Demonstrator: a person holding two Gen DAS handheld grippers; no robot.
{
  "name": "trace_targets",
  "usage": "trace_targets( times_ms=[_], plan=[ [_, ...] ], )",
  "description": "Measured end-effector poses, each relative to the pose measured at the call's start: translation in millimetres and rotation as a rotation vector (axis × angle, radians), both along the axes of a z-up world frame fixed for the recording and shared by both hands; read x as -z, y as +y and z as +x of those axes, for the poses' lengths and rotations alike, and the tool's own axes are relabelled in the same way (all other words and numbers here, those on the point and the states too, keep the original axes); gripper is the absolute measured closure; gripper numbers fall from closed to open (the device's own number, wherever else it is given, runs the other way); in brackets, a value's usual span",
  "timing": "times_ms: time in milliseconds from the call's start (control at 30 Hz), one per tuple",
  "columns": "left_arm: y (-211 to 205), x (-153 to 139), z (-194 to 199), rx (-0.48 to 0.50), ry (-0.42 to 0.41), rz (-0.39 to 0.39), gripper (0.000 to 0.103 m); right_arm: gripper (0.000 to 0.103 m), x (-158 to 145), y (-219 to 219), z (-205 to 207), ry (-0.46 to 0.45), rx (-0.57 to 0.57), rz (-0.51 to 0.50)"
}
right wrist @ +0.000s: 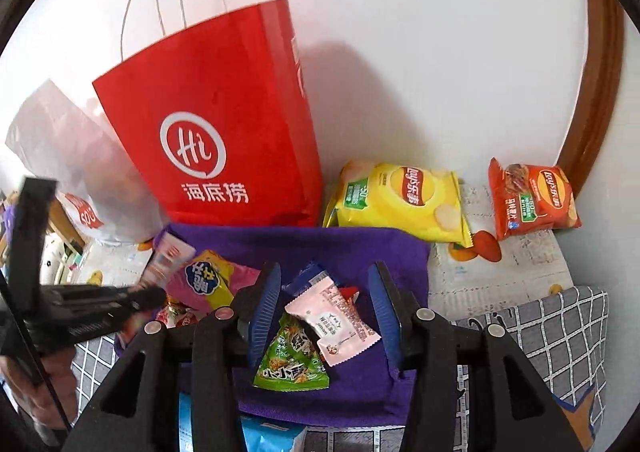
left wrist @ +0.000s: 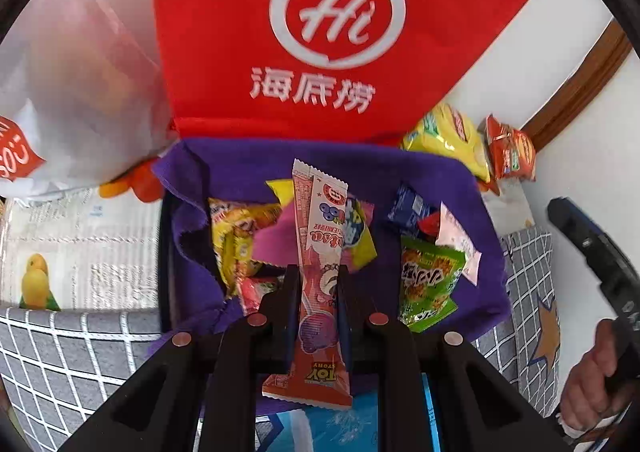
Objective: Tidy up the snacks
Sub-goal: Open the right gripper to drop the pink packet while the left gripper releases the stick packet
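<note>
My left gripper (left wrist: 318,276) is shut on a long pink Toy Story snack stick (left wrist: 318,252) and holds it over the purple fabric bin (left wrist: 460,187). The bin holds several snacks: a green packet (left wrist: 430,288), a small pink packet (left wrist: 458,240), a blue packet (left wrist: 410,205) and yellow and pink packets (left wrist: 240,236). My right gripper (right wrist: 324,288) is open above the same bin (right wrist: 352,248), its blue fingers either side of the pink packet (right wrist: 340,324) and the green packet (right wrist: 294,360). The left gripper (right wrist: 154,296) also shows at the left of the right wrist view.
A red paper bag (right wrist: 216,123) stands behind the bin against the wall, with a white plastic bag (right wrist: 68,155) to its left. A yellow chip bag (right wrist: 400,199) and an orange chip bag (right wrist: 532,195) lie at the back right. A grey checked cloth (right wrist: 560,332) covers the near surface.
</note>
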State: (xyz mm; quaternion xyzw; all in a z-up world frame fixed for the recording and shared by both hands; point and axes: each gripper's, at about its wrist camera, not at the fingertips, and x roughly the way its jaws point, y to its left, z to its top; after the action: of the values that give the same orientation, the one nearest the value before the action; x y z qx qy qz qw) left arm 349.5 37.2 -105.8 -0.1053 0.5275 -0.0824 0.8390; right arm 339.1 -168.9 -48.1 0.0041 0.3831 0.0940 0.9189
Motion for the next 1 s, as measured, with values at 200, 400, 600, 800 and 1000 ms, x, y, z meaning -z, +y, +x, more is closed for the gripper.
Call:
trace_targets(
  times_ms=[200,400,600,800,1000],
  plan=[
    [-1.0,9.4,4.4,-0.007,0.019,-0.009,0.086,0.057,-0.3,1.4,-0.9,0.0,-0.003,-0.01],
    [7.1,12.5,9.0,-0.038,0.017,-0.044,0.085,0.057,2.0,5.7,-2.3,0.003,-0.015,-0.019],
    [17.3,5.1,6.7,-0.065,0.0,-0.059,0.083,0.057,3.8,10.7,-4.3,0.003,-0.024,-0.035],
    [28.0,-16.0,-0.9,-0.065,-0.049,-0.096,0.067,0.057,2.5,15.6,-6.6,0.0,-0.031,-0.041],
    [29.7,-34.0,-9.8,-0.051,-0.094,-0.088,0.066,0.057,-1.1,26.0,-14.1,-0.011,-0.043,-0.061]
  ],
)
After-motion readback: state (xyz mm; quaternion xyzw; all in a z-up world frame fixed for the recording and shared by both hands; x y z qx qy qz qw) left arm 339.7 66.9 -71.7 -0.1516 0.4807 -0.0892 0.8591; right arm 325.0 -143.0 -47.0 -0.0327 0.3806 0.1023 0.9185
